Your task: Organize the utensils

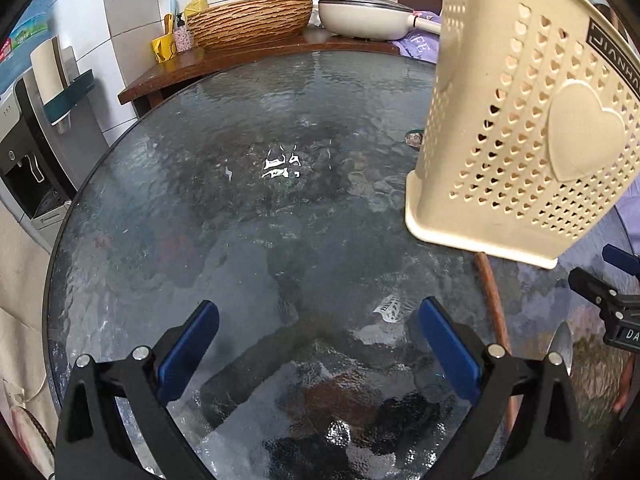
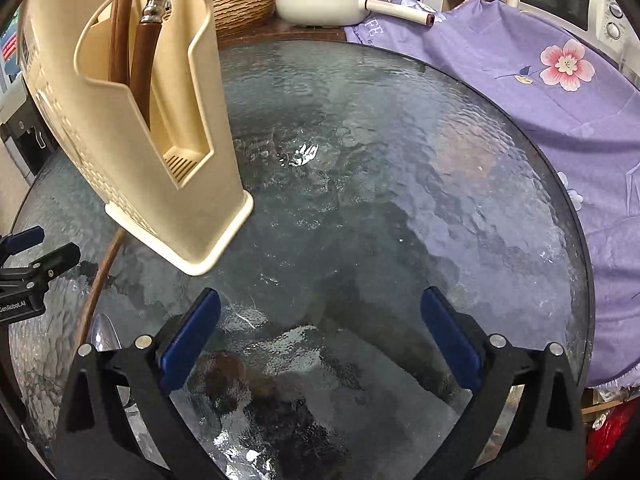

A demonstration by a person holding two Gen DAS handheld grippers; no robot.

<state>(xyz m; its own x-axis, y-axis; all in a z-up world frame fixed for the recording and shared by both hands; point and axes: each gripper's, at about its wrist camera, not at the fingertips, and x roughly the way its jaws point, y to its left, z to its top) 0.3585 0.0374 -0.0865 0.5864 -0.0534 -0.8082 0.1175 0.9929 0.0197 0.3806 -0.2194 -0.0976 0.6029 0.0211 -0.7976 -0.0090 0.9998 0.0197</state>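
Both grippers [image 1: 318,344] [image 2: 320,336] hung wide apart, empty. A spoon [image 2: 105,336] — probably, half hidden — lay beside the holder [image 2: 160,120]: light, stiff, slippery; pinch its wooden handle [image 1: 494,304].

Illumination is bright and even. Specular glare marks the textured glass table [image 1: 240,216] near its centre. Fisheye distortion bends edges; corners vignette black. Focus is sharp throughout.
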